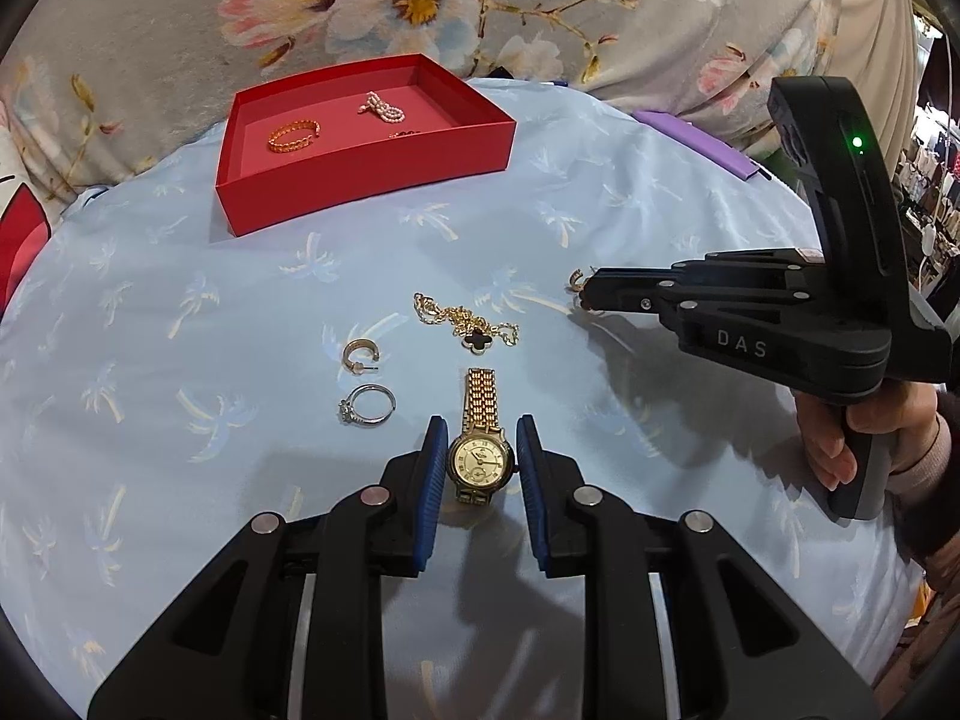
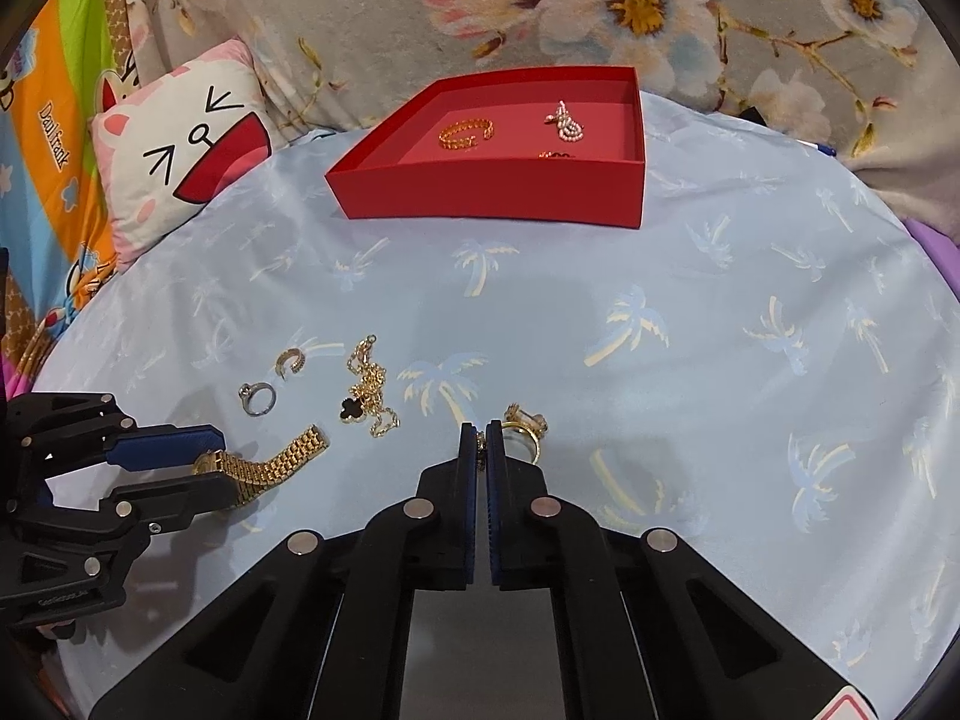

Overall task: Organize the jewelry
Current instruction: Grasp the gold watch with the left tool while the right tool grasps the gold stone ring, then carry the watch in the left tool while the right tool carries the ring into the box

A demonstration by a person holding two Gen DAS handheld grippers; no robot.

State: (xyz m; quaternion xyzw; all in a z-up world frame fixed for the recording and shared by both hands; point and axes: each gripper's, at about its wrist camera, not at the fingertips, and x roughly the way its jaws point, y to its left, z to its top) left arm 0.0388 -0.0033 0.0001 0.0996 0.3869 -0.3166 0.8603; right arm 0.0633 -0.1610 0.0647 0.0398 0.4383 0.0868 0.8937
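A gold watch [image 1: 481, 457] lies on the blue cloth between the open jaws of my left gripper [image 1: 482, 441]; the pads stand a little off the case. It also shows in the right wrist view [image 2: 258, 468]. My right gripper [image 2: 481, 438] is shut on a small gold earring [image 2: 480, 443] right beside a gold ring [image 2: 523, 432]. A gold necklace with a black clover [image 1: 465, 321], a gold hoop earring [image 1: 360, 355] and a silver ring [image 1: 367, 405] lie loose. The red box [image 1: 360, 180] holds a gold bangle [image 1: 293, 135] and a pearl piece [image 1: 381, 108].
The table carries a light blue palm-print cloth [image 1: 180, 480]. A floral blanket [image 1: 480, 0] lies behind the box. A cartoon pillow [image 2: 180, 150] sits at the far left. A purple object [image 1: 696, 141] lies at the table's far right edge.
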